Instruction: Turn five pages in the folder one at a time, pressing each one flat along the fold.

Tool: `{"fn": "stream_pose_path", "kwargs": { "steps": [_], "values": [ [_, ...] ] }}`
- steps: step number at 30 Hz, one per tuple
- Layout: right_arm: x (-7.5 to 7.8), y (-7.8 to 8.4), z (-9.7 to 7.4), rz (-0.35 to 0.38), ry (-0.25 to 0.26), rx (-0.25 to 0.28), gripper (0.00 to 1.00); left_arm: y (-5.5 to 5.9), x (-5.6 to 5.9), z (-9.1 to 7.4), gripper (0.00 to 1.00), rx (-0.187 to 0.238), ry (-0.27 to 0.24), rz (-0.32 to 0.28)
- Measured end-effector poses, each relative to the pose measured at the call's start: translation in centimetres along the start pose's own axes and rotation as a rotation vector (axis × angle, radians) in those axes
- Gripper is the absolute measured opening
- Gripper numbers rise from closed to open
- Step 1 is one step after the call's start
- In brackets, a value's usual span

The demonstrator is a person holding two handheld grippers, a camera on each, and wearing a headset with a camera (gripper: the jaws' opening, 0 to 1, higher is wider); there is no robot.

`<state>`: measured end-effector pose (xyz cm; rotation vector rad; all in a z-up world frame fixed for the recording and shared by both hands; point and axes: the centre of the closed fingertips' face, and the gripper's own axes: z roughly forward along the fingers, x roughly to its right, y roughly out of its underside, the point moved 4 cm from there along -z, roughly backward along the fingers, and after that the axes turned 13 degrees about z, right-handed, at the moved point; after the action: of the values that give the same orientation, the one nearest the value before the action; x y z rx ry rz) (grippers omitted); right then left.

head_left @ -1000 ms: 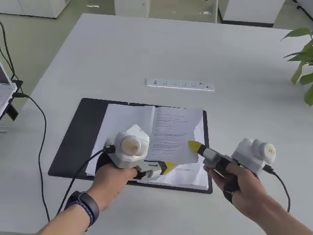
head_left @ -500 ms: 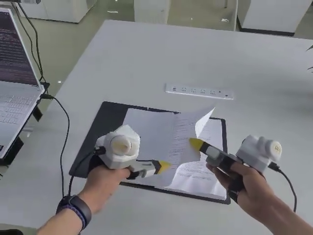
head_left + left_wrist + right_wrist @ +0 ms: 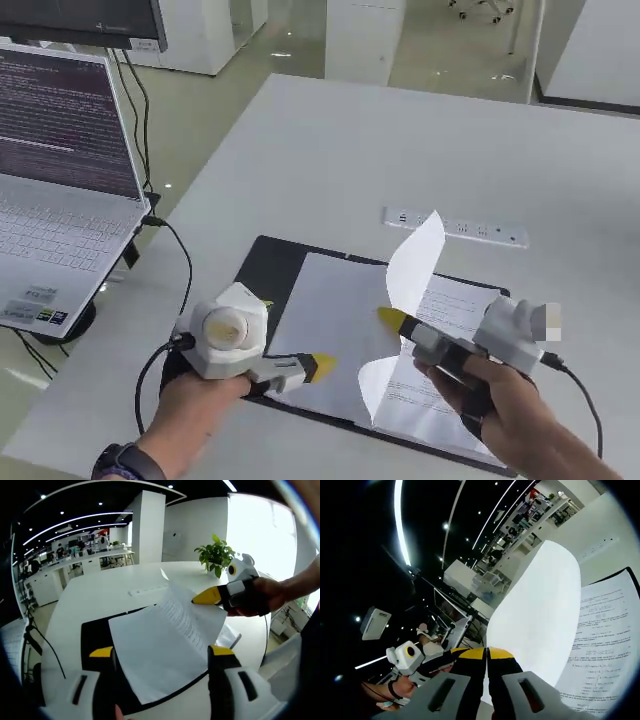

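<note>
Over the folder point(image 3: 262, 272), right hand-held gripper point(image 3: 390, 318) clamps the raised page point(image 3: 418, 262); left hand-held gripper point(image 3: 322, 366) jaws stand apart, empty.

Left gripper point(image 3: 320, 367) and right gripper point(image 3: 392, 319) are white, yellow-tipped, black-cabled; a dark watch point(image 3: 128, 462) circles the left wrist.

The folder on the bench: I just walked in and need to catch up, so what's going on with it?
A person works an open black folder with a gripper in each hand. The right gripper is shut on one page, held up on edge above the spread and not yet laid over. The left gripper is open, its jaws hovering at the folder's near edge over the left-hand sheet.
</note>
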<state>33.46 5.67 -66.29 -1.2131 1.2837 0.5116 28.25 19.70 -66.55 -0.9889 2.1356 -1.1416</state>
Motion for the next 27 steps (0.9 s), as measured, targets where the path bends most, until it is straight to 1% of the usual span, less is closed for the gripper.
{"fn": "stream_pose_path", "kwargs": {
  "steps": [5,8,10,12,16,17,20,24,27],
  "values": [
    [0.0,1.4,2.4,0.016,-0.001,-0.051,0.0,0.8,-1.1,-1.4,0.75,-0.003,-0.029,-0.018],
    [0.1,2.4,4.1,0.014,0.0,-0.09,0.0,1.0,-1.4,-2.0,0.75,-0.002,-0.04,-0.025],
    [0.2,2.9,4.8,0.016,0.005,-0.107,0.0,1.1,-1.8,-2.5,0.75,-0.003,-0.05,-0.03],
    [0.6,3.5,5.9,0.017,0.011,-0.131,0.0,1.3,-2.1,-3.0,0.75,-0.002,-0.061,-0.038],
    [1.3,4.4,7.2,0.028,0.027,-0.16,0.0,1.7,-2.7,-3.8,0.76,-0.001,-0.079,-0.048],
    [1.8,4.7,7.6,0.033,0.037,-0.17,0.0,1.9,-2.9,-4.0,0.76,-0.001,-0.084,-0.053],
    [2.0,5.4,8.4,0.045,0.055,-0.188,0.0,2.2,-3.2,-4.4,0.76,-0.001,-0.097,-0.065],
    [2.6,6.4,9.2,0.063,0.079,-0.213,0.0,2.8,-3.5,-5.0,0.76,-0.003,-0.112,-0.082],
    [3.5,7.0,10.1,0.087,0.095,-0.219,0.0,3.4,-3.6,-5.3,0.76,-0.006,-0.12,-0.094]
  ]
}}
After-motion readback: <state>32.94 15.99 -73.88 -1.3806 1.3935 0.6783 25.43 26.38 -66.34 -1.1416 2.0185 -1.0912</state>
